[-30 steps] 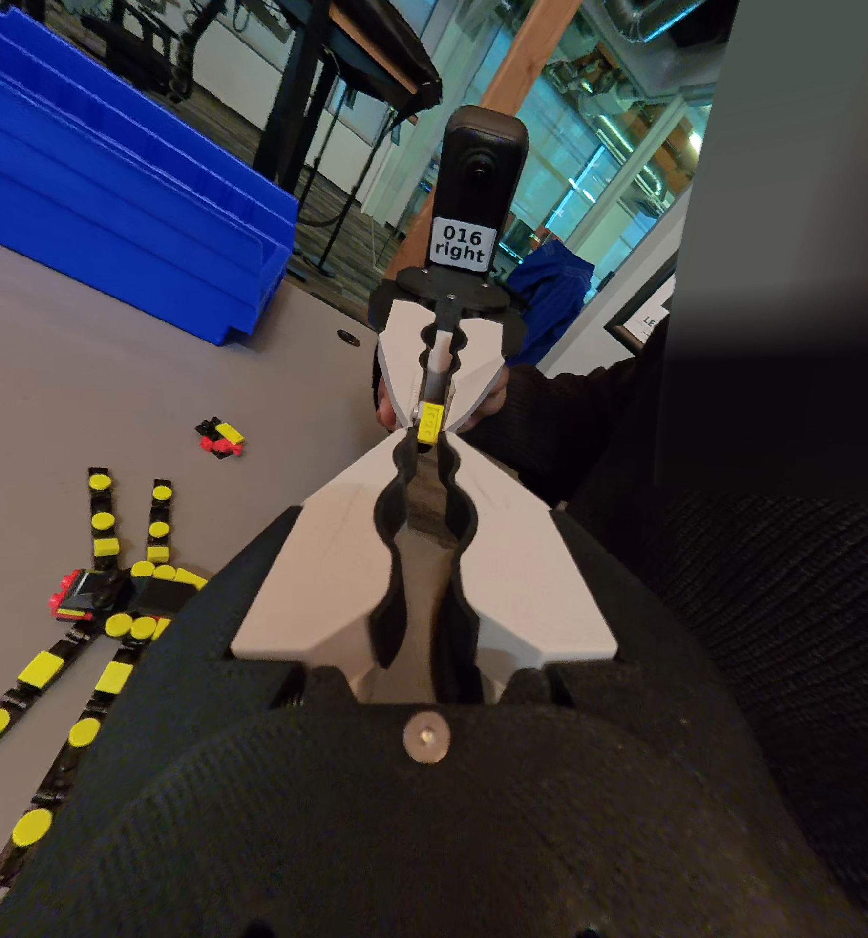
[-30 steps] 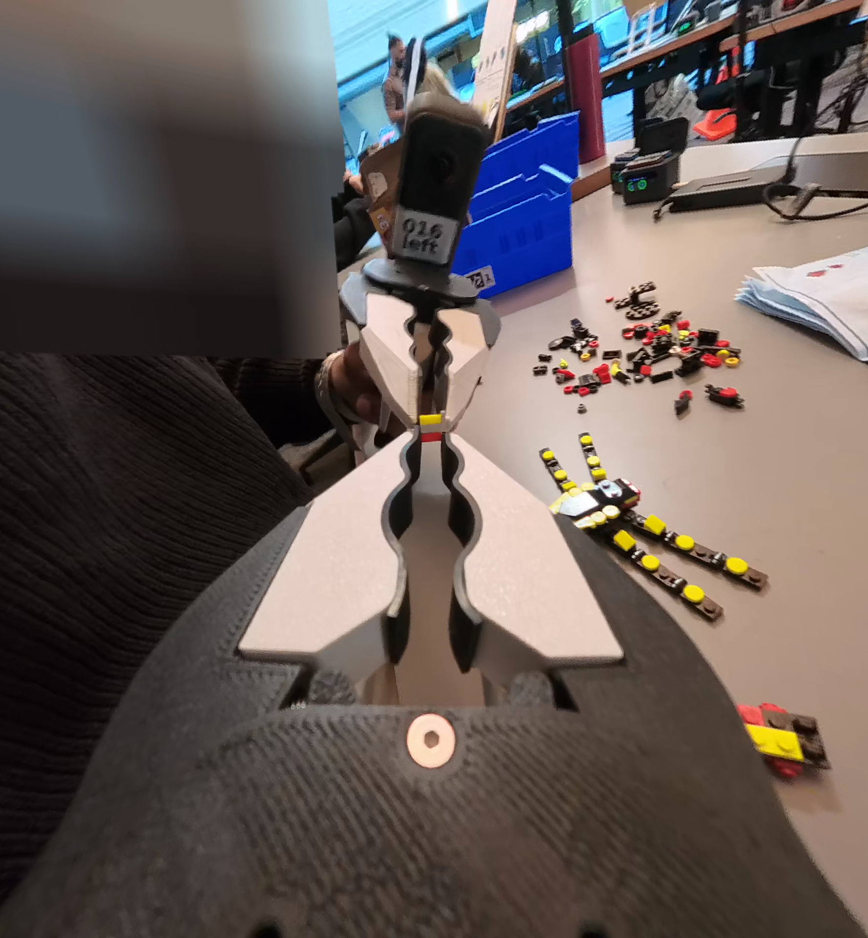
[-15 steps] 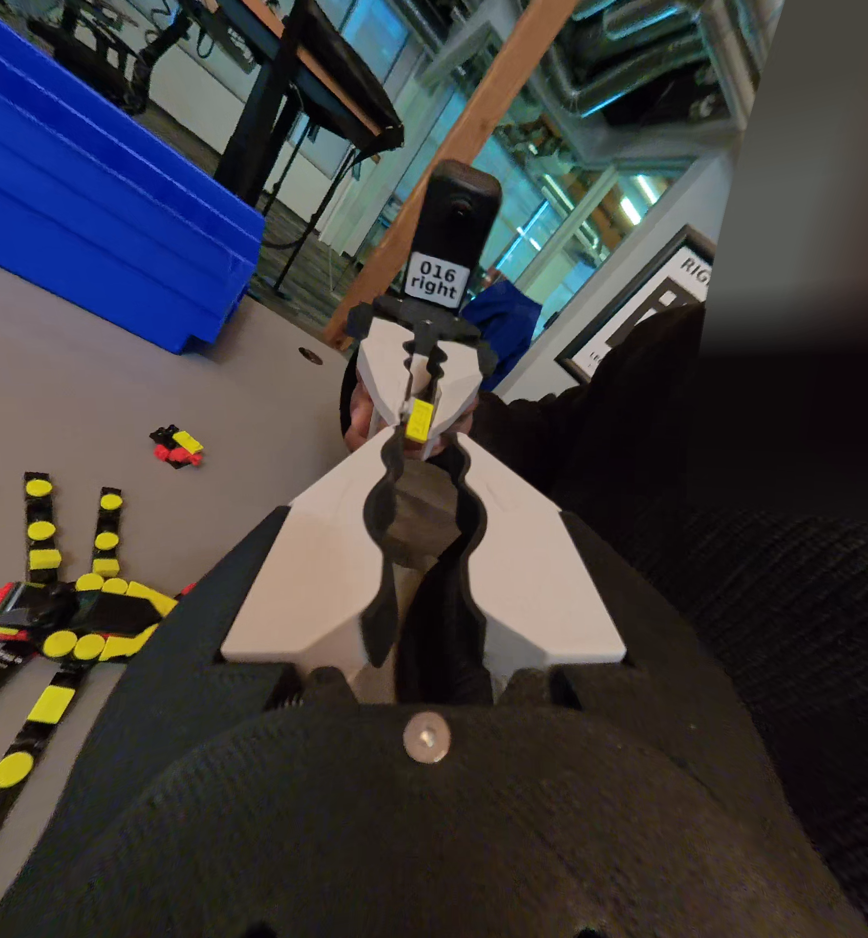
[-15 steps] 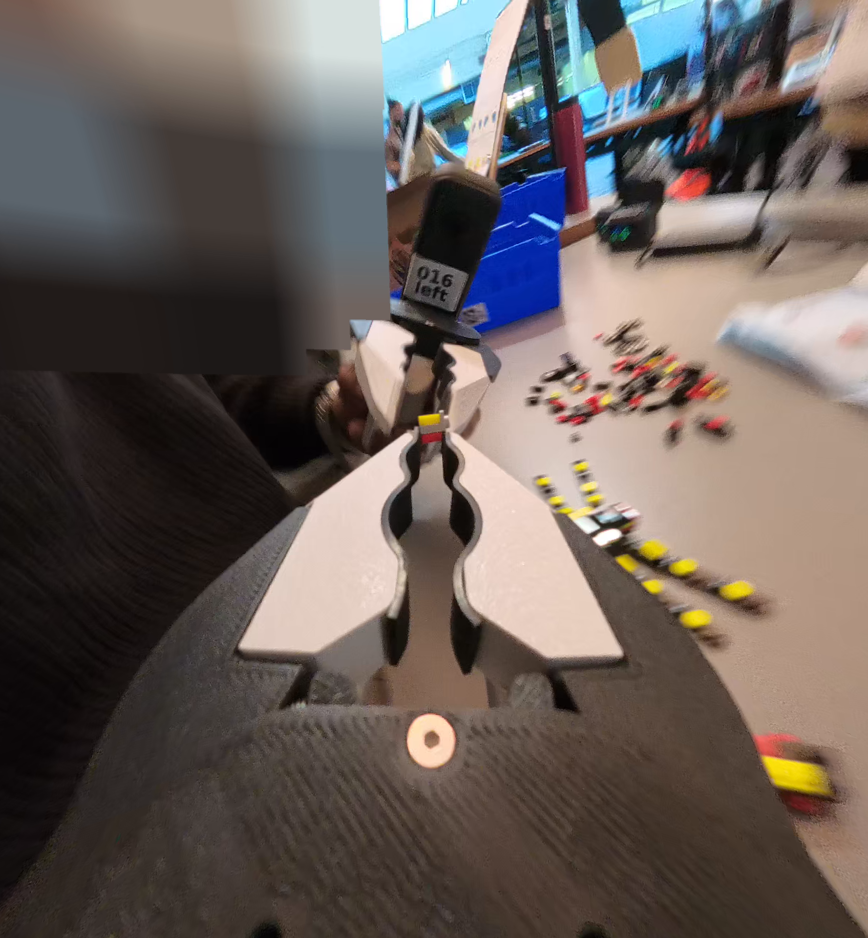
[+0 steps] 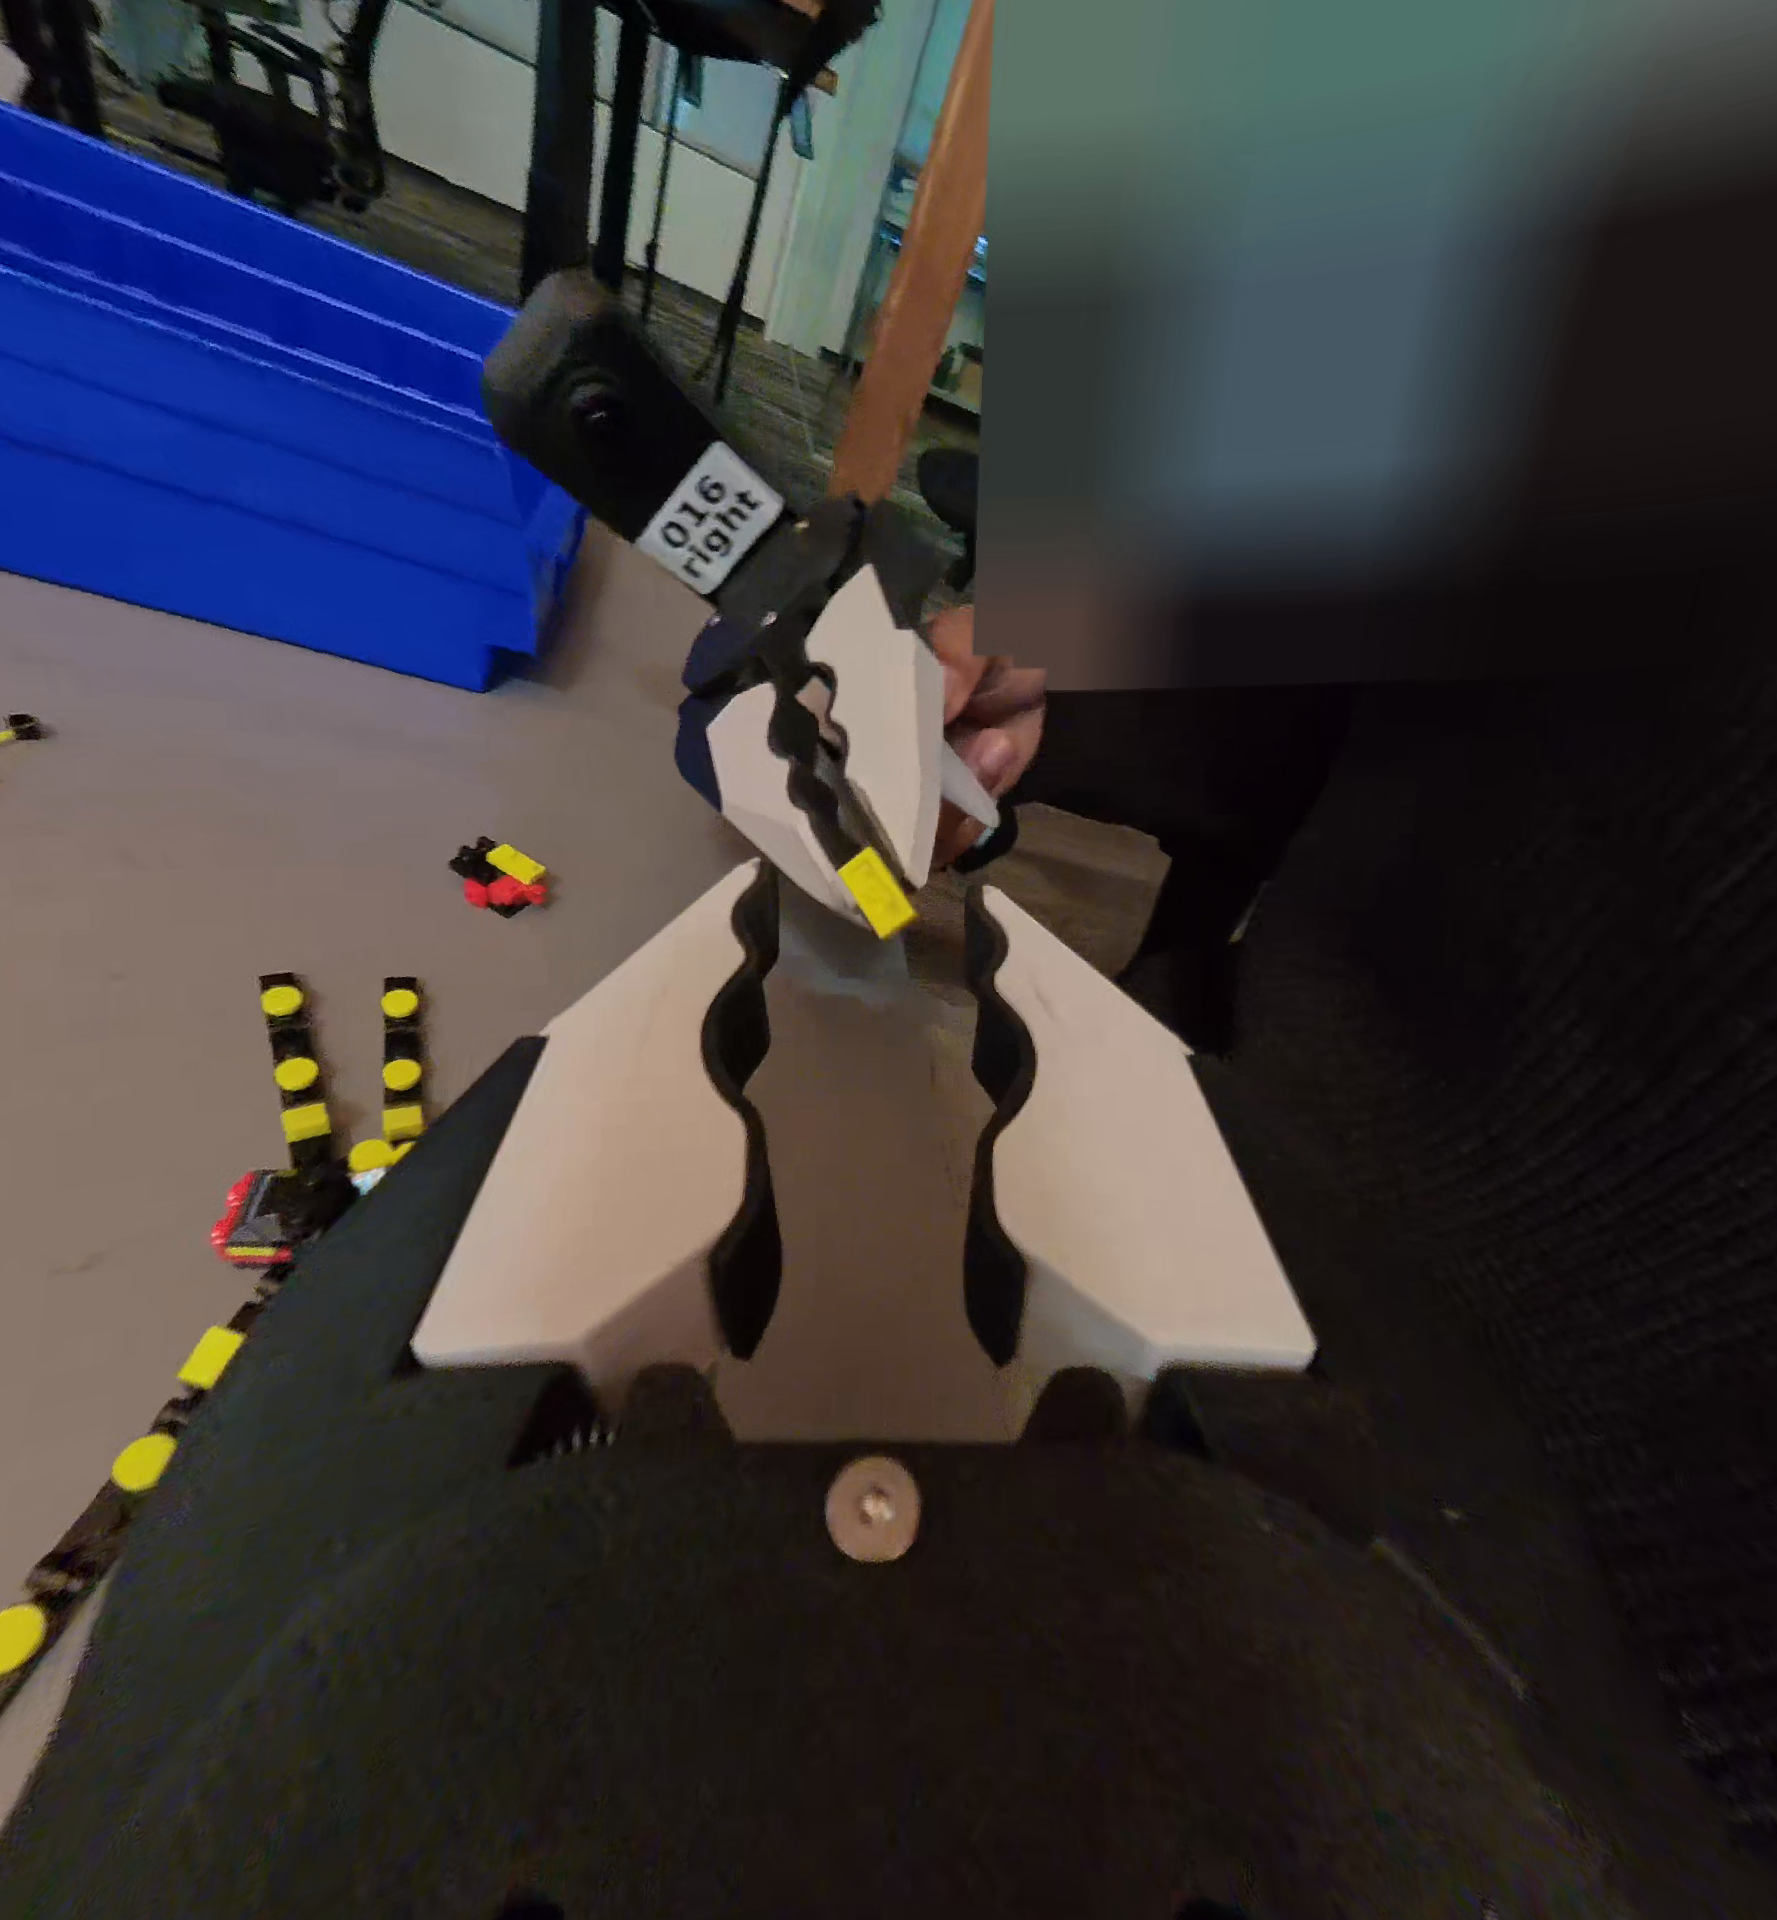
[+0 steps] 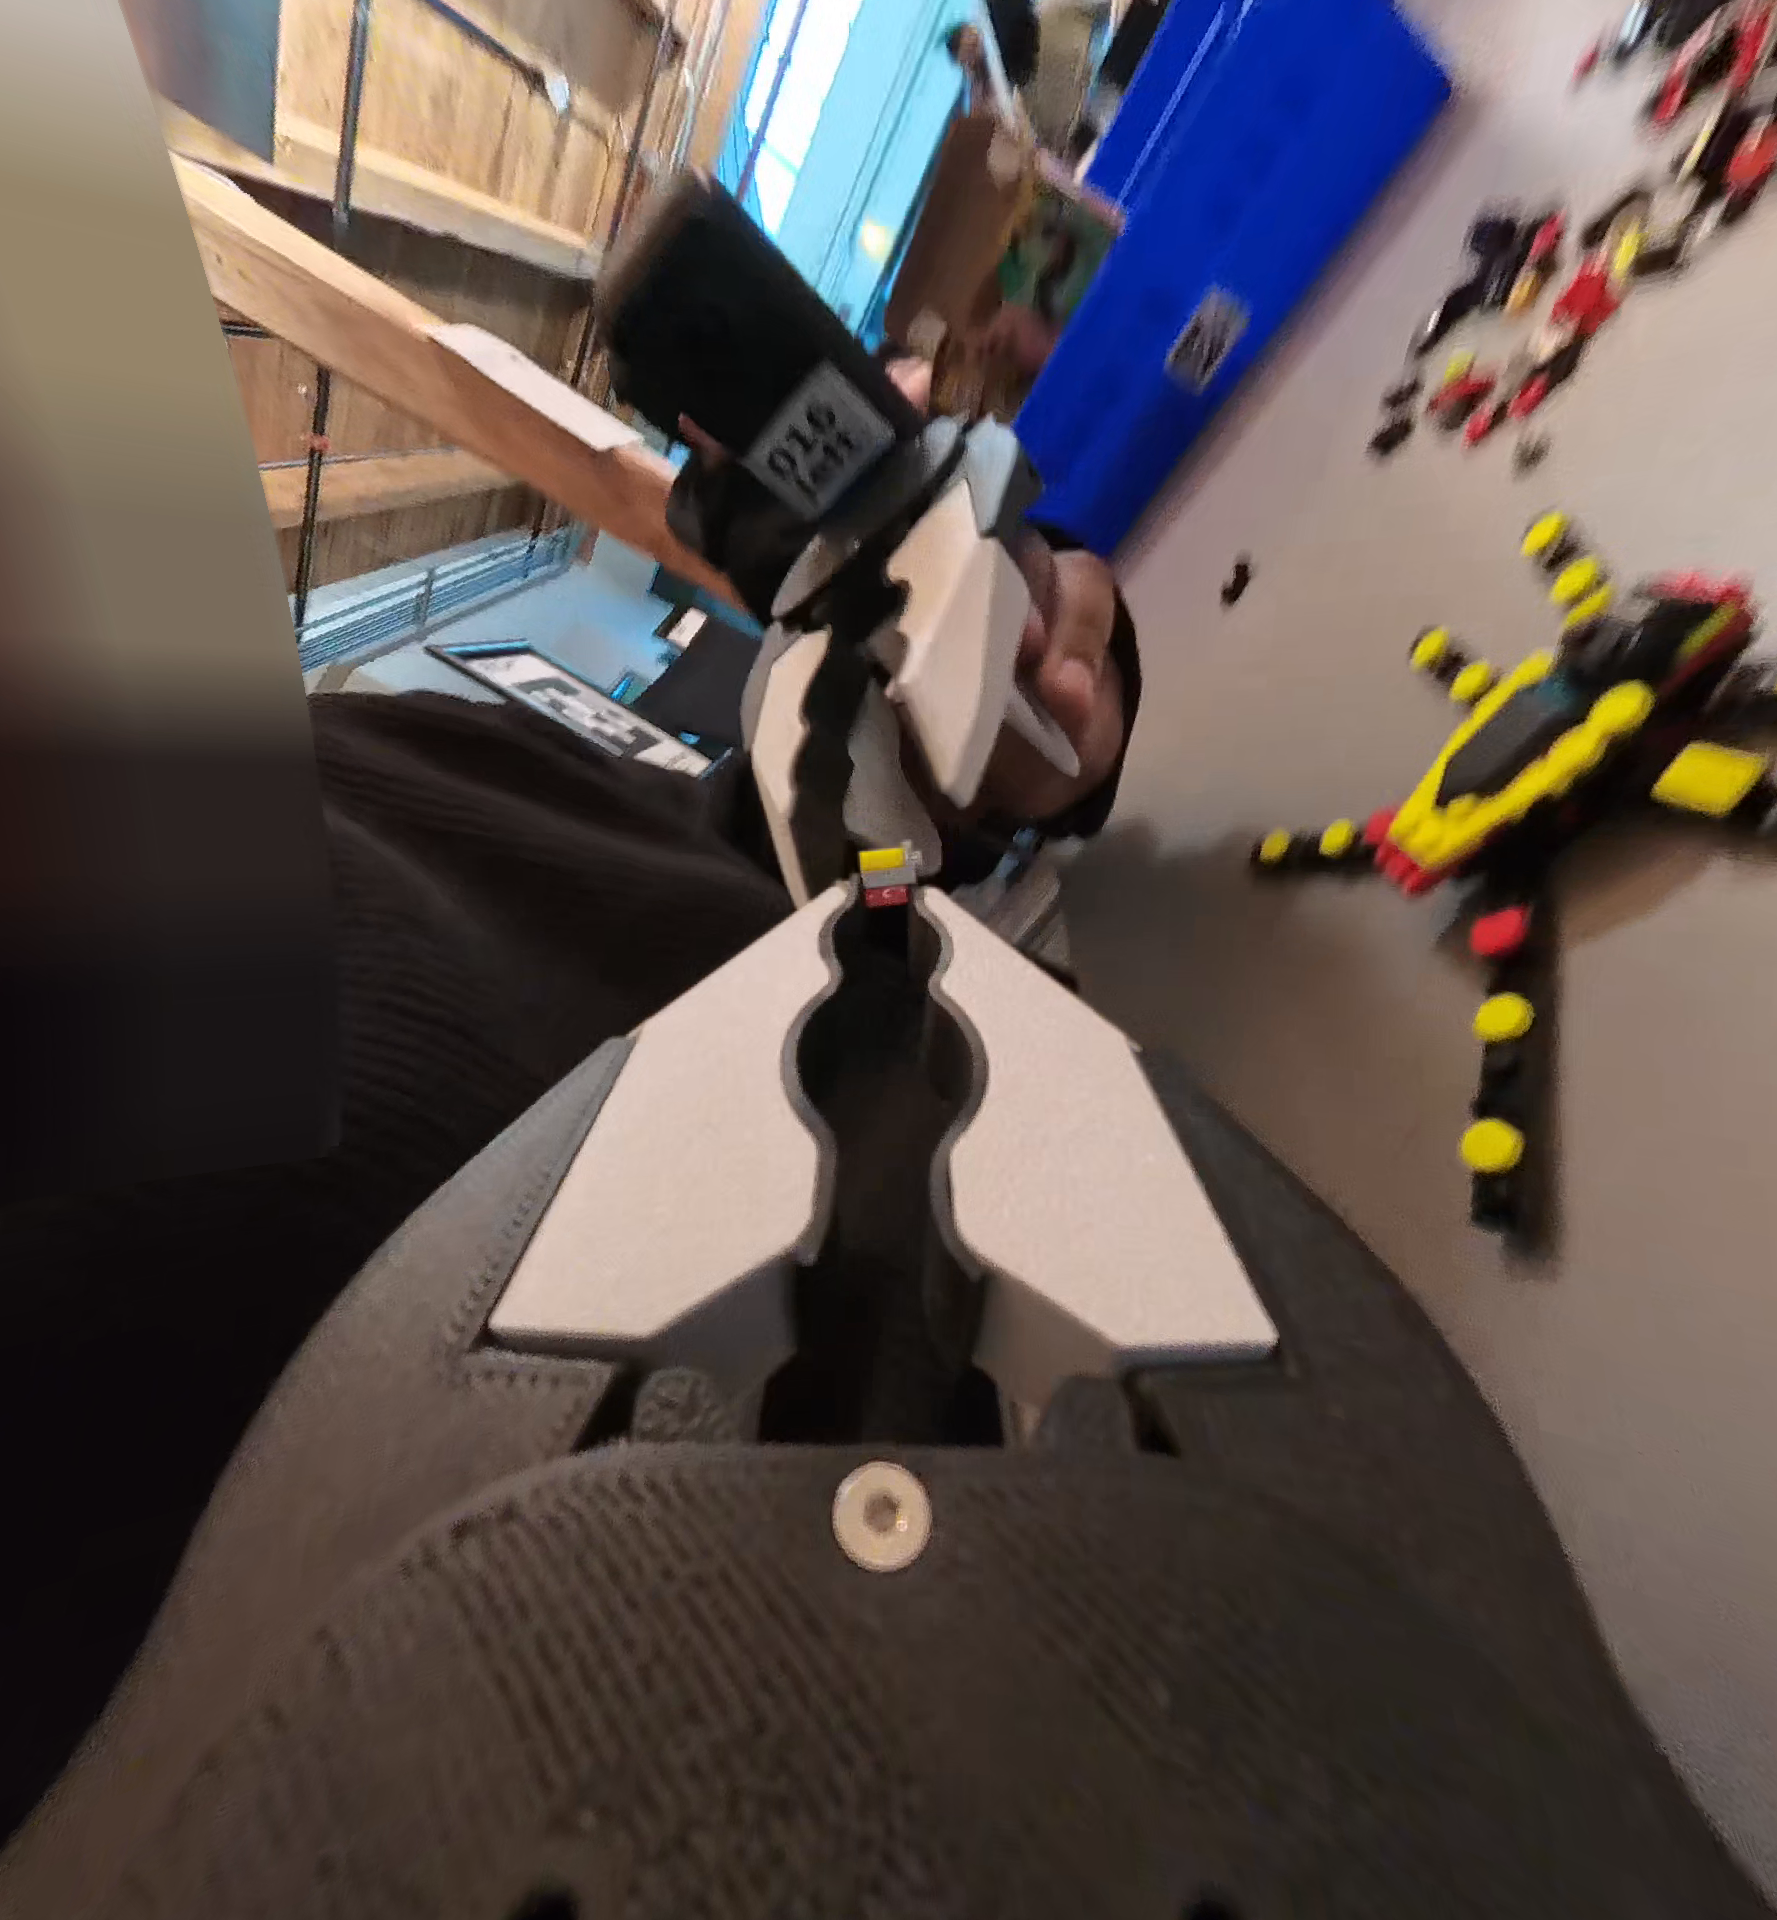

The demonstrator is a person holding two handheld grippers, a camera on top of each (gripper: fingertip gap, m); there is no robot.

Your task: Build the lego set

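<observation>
My right gripper [image 6: 886, 906] is shut on a small yellow, red and black lego piece [image 6: 886, 878], held in the air above the table edge. In the left wrist view this gripper [image 5: 868, 871] is tilted, with the piece's yellow plate [image 5: 876, 894] at its tip. My left gripper [image 5: 863, 906] is open, its fingertips on either side of that piece without touching it. It also shows in the right wrist view [image 6: 879, 821], jaws apart. The black and yellow long-legged lego model [image 5: 292, 1195] lies on the grey table, also in the right wrist view [image 6: 1549, 727].
Blue bins [image 5: 188, 436] stand at the back of the table, also in the right wrist view [image 6: 1227, 239]. A small red, black and yellow sub-assembly [image 5: 505, 878] lies near them. A blurred pile of loose pieces [image 6: 1590, 239] lies farther back. The person's dark sleeves fill the near side.
My left gripper has opened, letting go at the piece. My right gripper has rolled to a tilt and keeps the piece. Both have shifted relative to the table.
</observation>
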